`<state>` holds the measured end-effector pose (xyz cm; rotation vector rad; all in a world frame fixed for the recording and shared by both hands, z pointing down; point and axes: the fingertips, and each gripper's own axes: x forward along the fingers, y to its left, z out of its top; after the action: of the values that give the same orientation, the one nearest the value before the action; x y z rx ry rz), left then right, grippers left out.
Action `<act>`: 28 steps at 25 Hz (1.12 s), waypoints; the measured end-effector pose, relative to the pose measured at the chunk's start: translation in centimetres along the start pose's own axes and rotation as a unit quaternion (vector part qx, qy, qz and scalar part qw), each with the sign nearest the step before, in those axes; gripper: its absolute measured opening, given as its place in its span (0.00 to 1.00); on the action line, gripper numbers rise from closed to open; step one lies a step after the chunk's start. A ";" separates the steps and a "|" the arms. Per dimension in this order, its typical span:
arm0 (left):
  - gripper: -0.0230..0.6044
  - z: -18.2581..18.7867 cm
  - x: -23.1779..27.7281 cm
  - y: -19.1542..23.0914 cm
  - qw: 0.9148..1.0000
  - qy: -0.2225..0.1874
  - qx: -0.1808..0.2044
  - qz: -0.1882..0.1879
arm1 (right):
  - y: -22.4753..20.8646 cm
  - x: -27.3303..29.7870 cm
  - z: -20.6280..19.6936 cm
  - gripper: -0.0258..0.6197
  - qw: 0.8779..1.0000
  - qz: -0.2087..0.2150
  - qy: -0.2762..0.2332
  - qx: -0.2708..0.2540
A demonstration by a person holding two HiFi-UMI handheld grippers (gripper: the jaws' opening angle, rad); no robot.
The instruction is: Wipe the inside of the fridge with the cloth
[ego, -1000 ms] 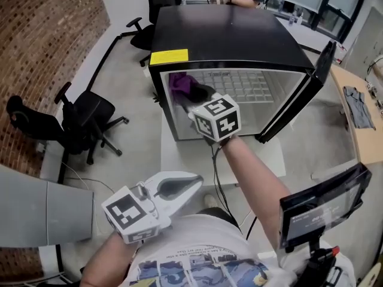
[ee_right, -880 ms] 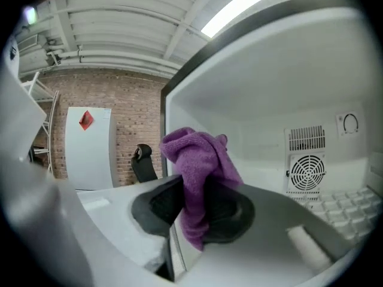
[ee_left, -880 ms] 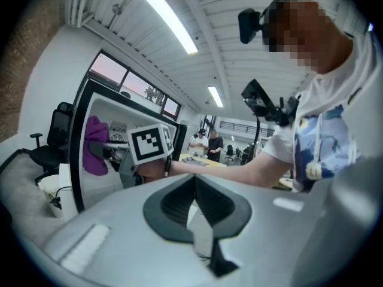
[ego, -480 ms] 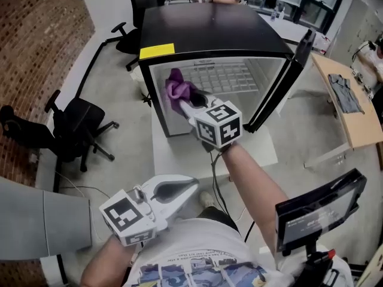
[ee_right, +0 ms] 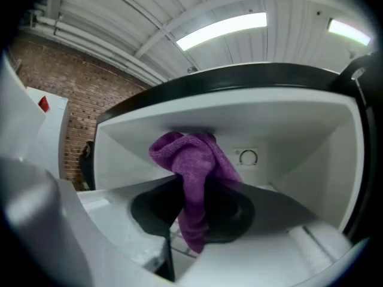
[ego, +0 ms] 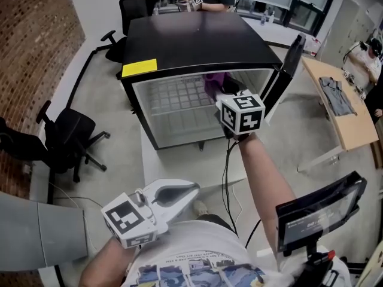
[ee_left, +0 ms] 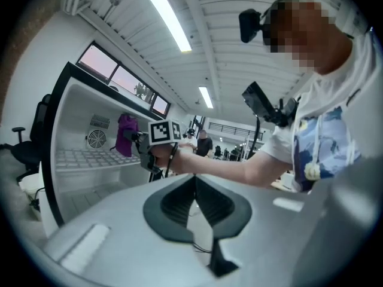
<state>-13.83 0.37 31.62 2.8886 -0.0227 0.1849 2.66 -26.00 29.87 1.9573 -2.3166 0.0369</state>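
A small black fridge (ego: 197, 40) stands open on a white table, its door (ego: 288, 64) swung out to the right. My right gripper (ego: 221, 93) is shut on a purple cloth (ego: 213, 84) and reaches into the right side of the white interior, near the top. In the right gripper view the cloth (ee_right: 194, 172) hangs between the jaws against the back wall, beside a round dial (ee_right: 248, 158). The left gripper view shows the same cloth (ee_left: 125, 134) up by the fridge ceiling. My left gripper (ego: 190, 191) is shut and empty, held low near my body.
A wire shelf (ego: 176, 94) spans the fridge interior. Black office chairs (ego: 72, 137) stand on the floor to the left. A wooden desk (ego: 341, 103) sits to the right. A phone on a mount (ego: 314, 213) is at the lower right. Seated people are behind the fridge.
My right gripper has carried the purple cloth from the fridge's left side across to its right side. The head view has shifted. The left gripper has stayed put.
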 end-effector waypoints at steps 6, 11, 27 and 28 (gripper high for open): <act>0.04 1.1 2.2 1.8 1.000 0.006 0.001 0.011 | -6.7 1.8 -0.6 0.16 0.995 -0.087 0.025 -0.034; 0.04 1.6 3.1 2.9 1.000 0.000 0.007 0.007 | -9.3 3.7 -1.9 0.16 0.989 -0.125 0.054 -0.050; 0.04 1.9 2.7 5.1 0.999 -0.010 -0.007 0.037 | -3.5 8.8 -4.2 0.16 0.995 -0.034 0.092 -0.031; 0.04 2.0 2.5 5.1 0.999 -0.010 -0.010 0.039 | -2.8 9.1 -4.1 0.16 0.995 -0.024 0.090 -0.029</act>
<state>-11.25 -5.06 31.30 2.8723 -0.1411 0.1704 4.24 -35.00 34.73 1.8970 -2.1329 0.1350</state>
